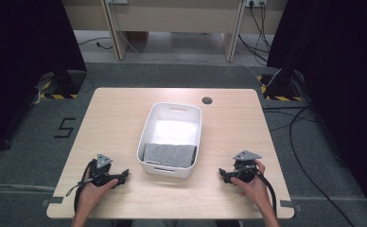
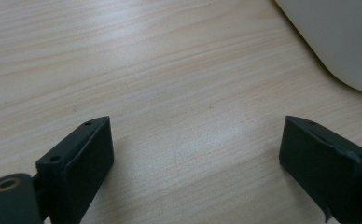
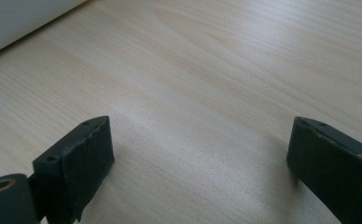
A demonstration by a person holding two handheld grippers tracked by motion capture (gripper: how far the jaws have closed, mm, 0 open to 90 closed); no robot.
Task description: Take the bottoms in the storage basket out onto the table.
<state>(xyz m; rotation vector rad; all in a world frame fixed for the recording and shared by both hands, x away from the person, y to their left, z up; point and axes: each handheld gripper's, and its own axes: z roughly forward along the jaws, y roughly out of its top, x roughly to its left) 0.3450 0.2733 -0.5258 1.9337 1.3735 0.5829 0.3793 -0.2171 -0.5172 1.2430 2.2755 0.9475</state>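
Observation:
A white plastic basket (image 1: 149, 124) stands in the middle of the light wooden table (image 1: 115, 113). A folded grey cloth (image 1: 169, 154) lies inside it at the near end. My left gripper (image 1: 123, 176) rests on the table left of the basket, held in a hand, jaws wide open over bare wood (image 2: 195, 140). The basket's rounded corner (image 2: 337, 42) shows at the upper right of the left gripper view. My right gripper (image 1: 223, 175) rests right of the basket, also open with nothing between its jaws (image 3: 200, 144). The basket's wall (image 3: 16, 18) shows at the upper left of the right gripper view.
A dark round cable port (image 1: 207, 100) sits in the table near the far edge. Black curtains flank both sides, and cables (image 1: 304, 156) run over the grey floor at the right. A wooden desk frame (image 1: 172, 19) stands beyond the table.

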